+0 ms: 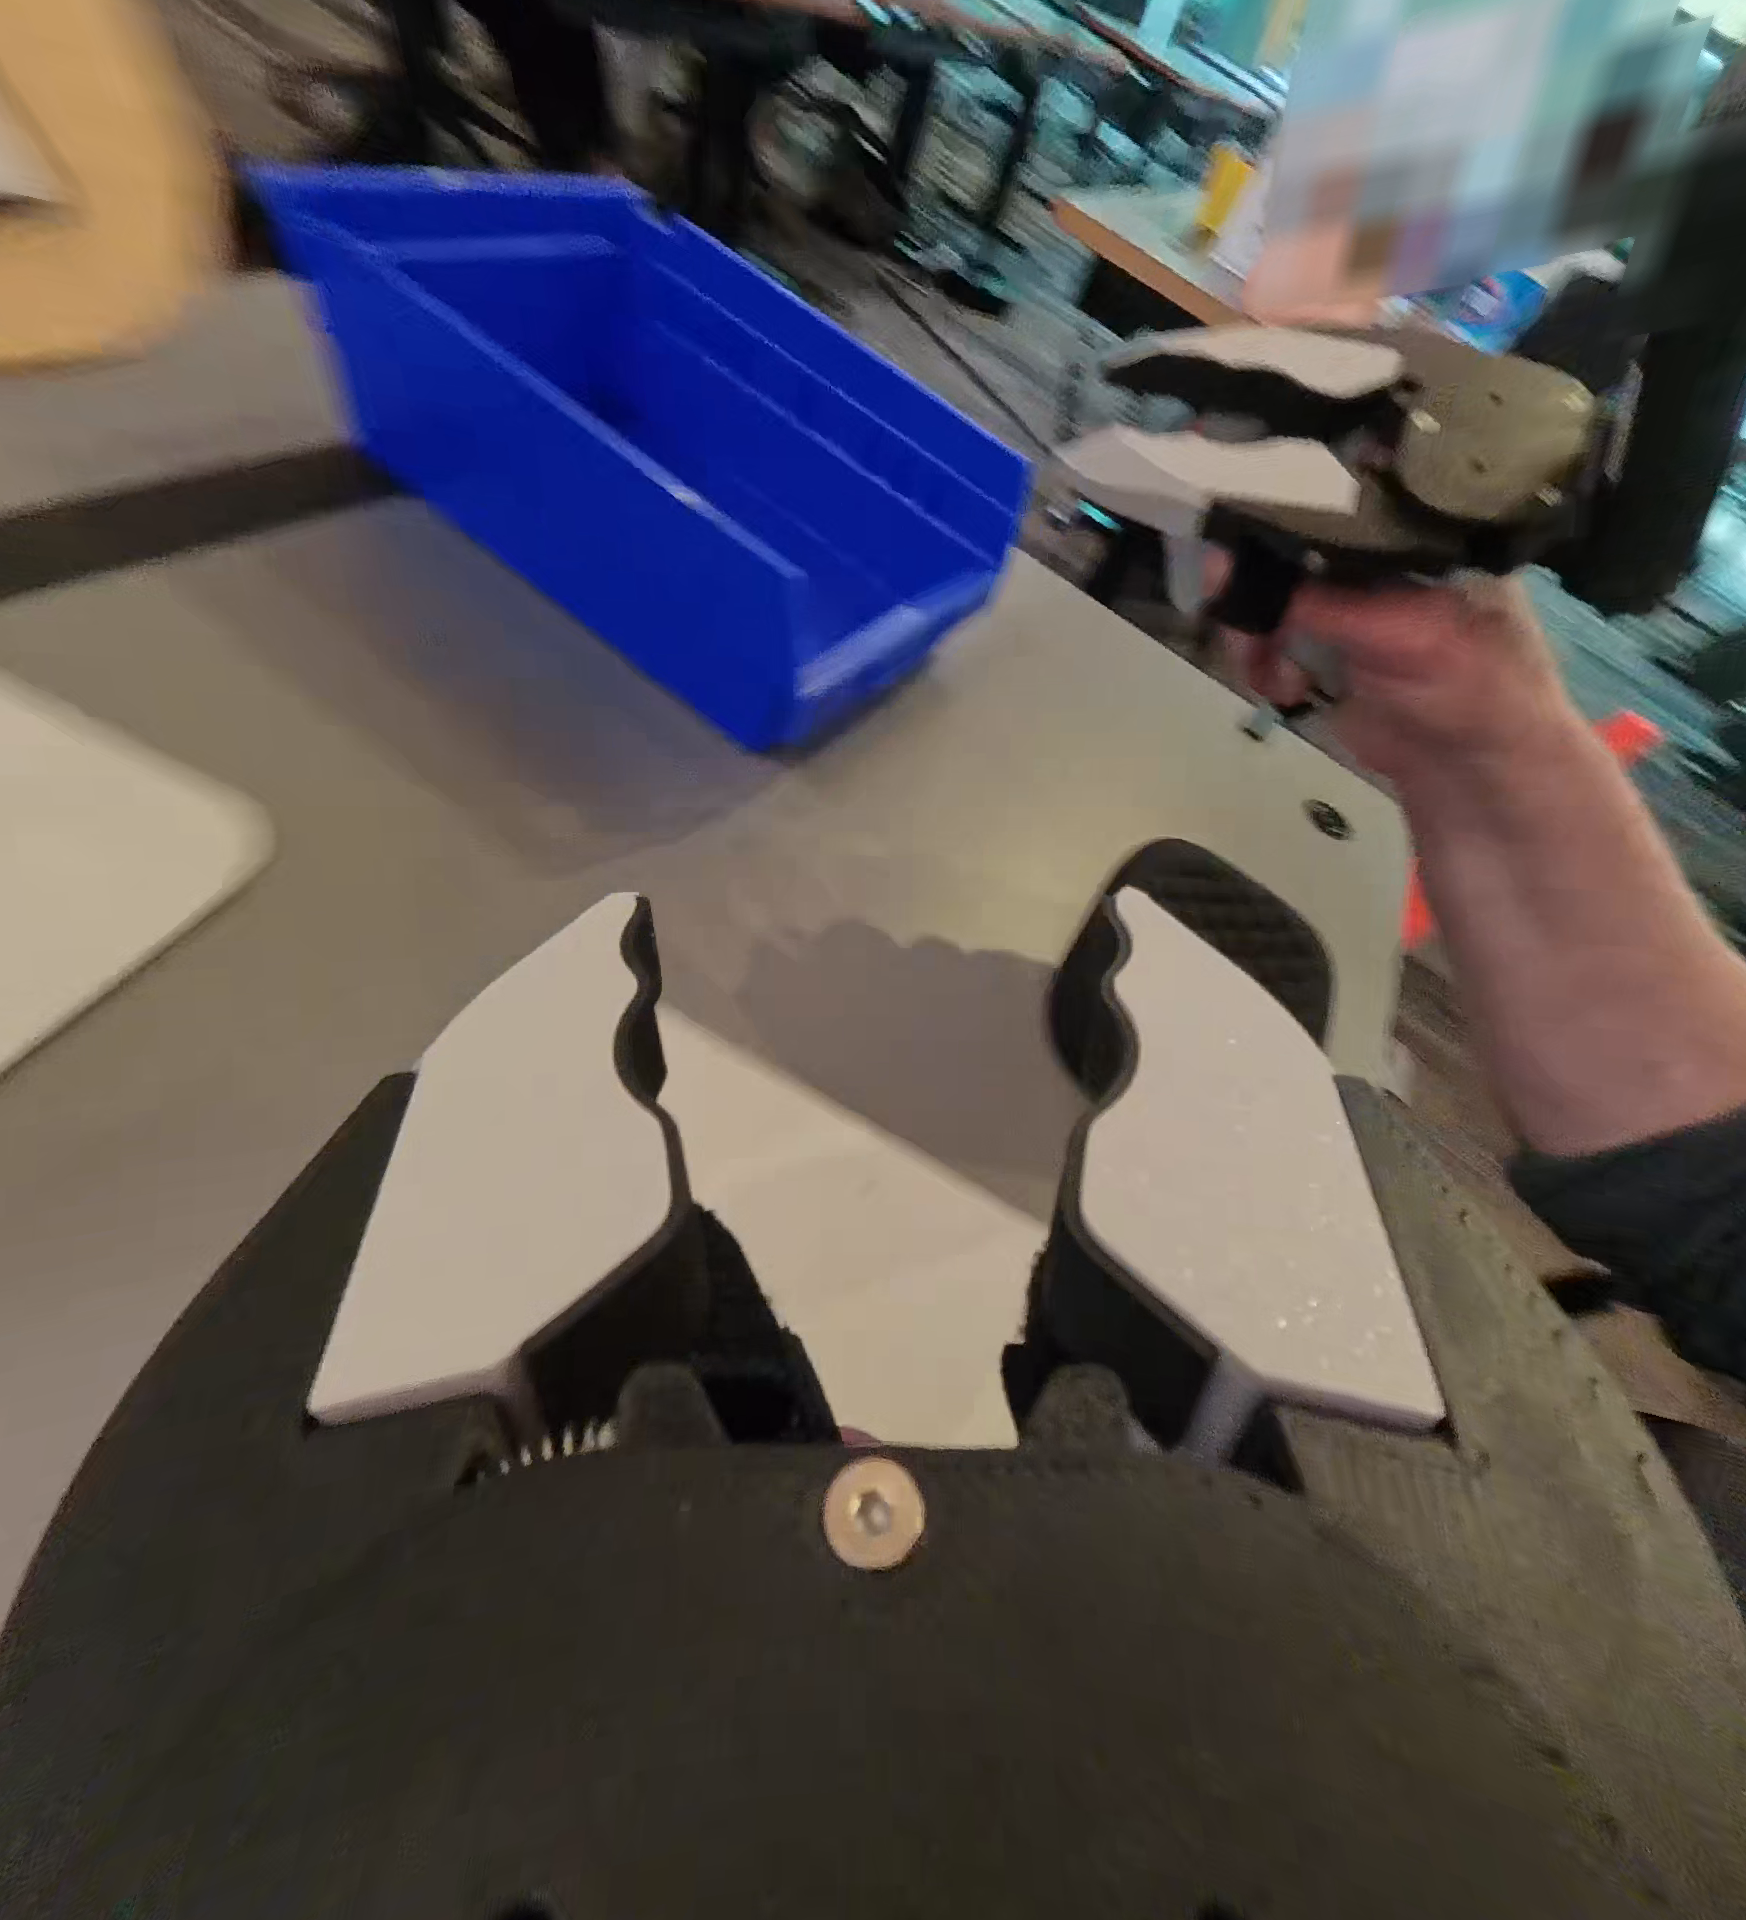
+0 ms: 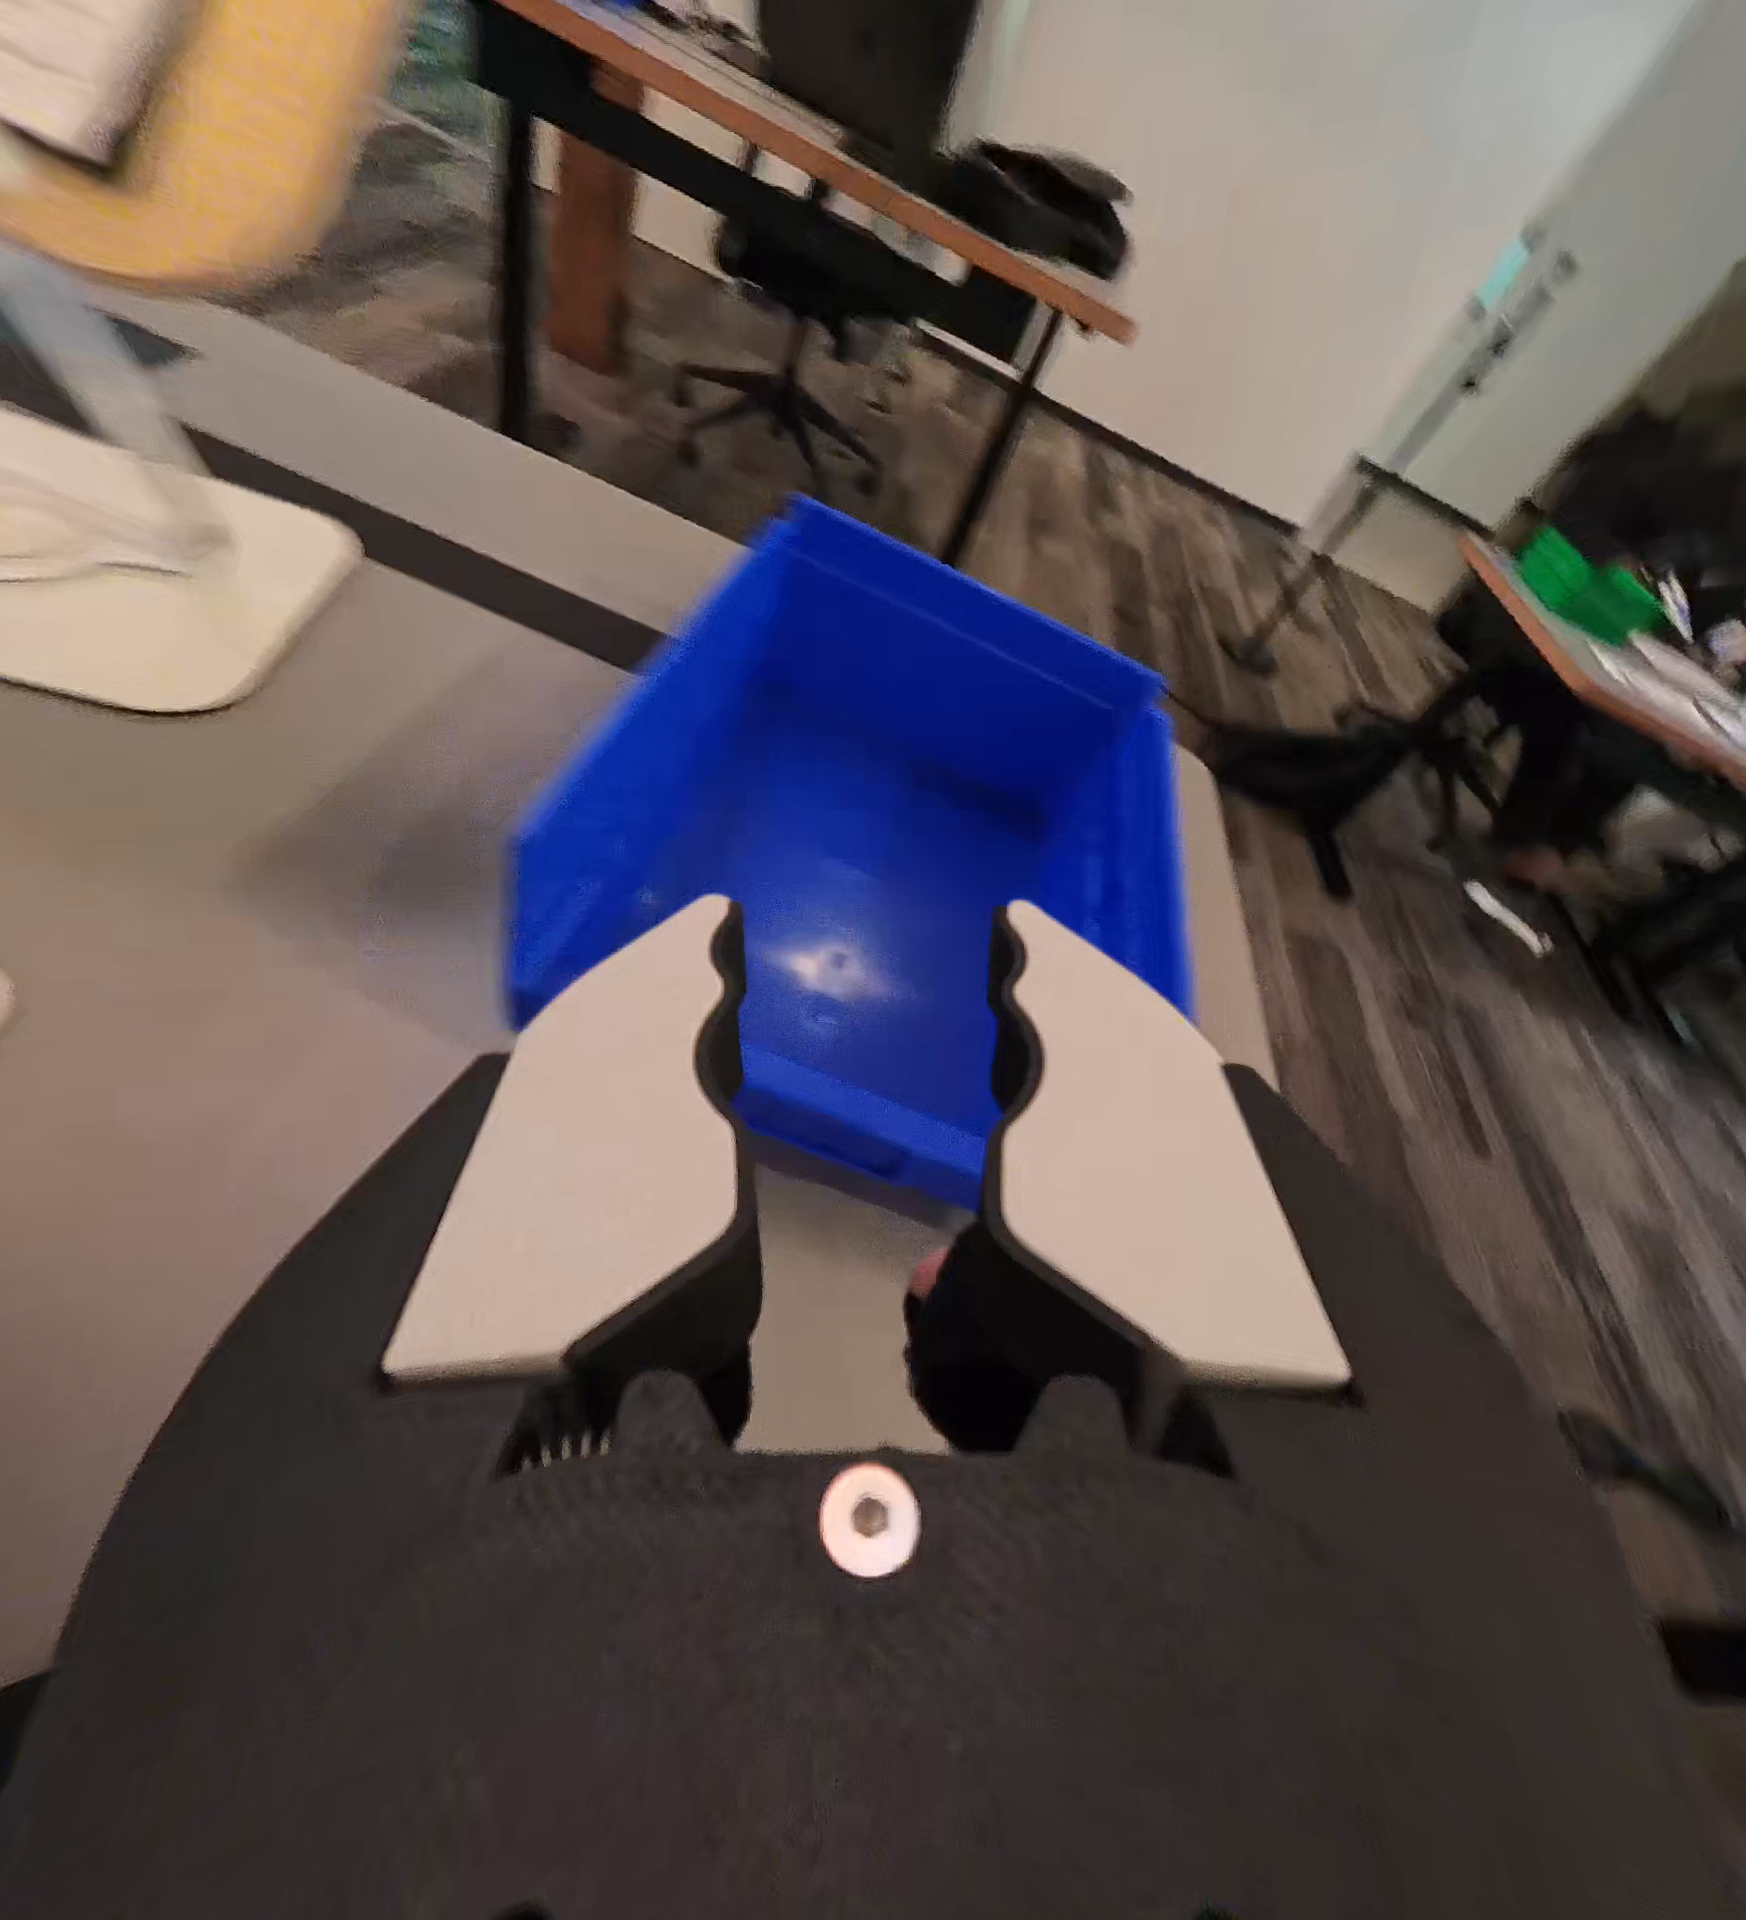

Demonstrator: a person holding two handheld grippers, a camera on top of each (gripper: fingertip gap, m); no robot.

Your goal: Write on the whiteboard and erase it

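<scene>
My left gripper [image 1: 879, 914] is open and empty, low over the grey table [image 1: 495, 831]. My right gripper [image 2: 867, 920] is open and empty, above the near end of a blue bin [image 2: 1149, 831]. In the left wrist view the right gripper [image 1: 1092, 410] shows at the upper right, held by a hand [image 1: 1420, 707], with its fingers apart. A white board with rounded corners [image 1: 48, 883] lies on the table at the left; it also shows in the right wrist view [image 2: 142, 623]. No marker or eraser is in view.
The blue bin [image 1: 640, 436] stands near the table's far right corner. The table's right edge [image 1: 1368, 831] runs close to my left gripper. A white sheet [image 1: 848, 1247] lies under the left gripper. Desks and an office chair [image 2: 796, 312] stand beyond the table.
</scene>
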